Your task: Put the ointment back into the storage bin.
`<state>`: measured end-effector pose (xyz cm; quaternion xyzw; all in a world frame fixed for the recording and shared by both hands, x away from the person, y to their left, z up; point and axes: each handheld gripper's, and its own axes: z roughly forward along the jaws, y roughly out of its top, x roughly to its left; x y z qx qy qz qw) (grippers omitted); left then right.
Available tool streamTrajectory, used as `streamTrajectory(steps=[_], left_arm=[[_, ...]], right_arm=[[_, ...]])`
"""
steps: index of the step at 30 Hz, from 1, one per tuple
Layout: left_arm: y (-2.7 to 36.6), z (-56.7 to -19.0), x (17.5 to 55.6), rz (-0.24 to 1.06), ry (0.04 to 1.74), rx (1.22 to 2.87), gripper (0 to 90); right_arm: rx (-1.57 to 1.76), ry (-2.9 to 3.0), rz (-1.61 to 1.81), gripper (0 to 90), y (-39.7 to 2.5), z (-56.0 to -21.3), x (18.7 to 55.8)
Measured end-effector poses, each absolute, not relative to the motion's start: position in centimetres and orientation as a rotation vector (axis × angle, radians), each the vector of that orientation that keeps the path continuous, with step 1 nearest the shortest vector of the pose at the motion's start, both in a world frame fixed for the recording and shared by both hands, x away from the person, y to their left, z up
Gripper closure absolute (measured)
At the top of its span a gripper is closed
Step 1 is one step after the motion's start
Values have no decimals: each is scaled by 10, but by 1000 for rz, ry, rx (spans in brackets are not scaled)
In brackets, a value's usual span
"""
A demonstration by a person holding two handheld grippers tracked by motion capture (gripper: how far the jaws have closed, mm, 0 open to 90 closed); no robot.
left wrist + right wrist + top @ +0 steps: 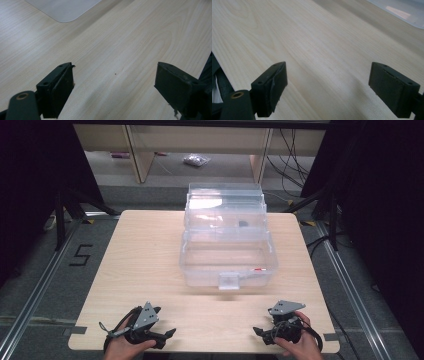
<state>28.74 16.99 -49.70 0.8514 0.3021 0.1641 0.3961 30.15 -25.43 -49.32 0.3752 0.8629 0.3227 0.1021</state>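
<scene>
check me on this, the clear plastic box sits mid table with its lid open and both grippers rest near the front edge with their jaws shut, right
Not quite: both grippers are open. The left gripper and right gripper each show their jaws wide apart over bare wood in their own gripper views. The rest holds: the clear plastic box sits mid table, lid open.

A pale wood-grain tabletop [145, 270] with rounded corners carries a clear plastic storage box [227, 262] with its lid raised, standing toward the far middle. Both hand-held grippers rest on the near edge, well apart from the box.
</scene>
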Motion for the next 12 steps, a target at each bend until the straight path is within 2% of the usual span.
streamTrajectory(steps=[12], left_arm=[[170,-497,287,421,765,2161,151]], right_arm=[[1048,2545,952,162,-255,-496,306]])
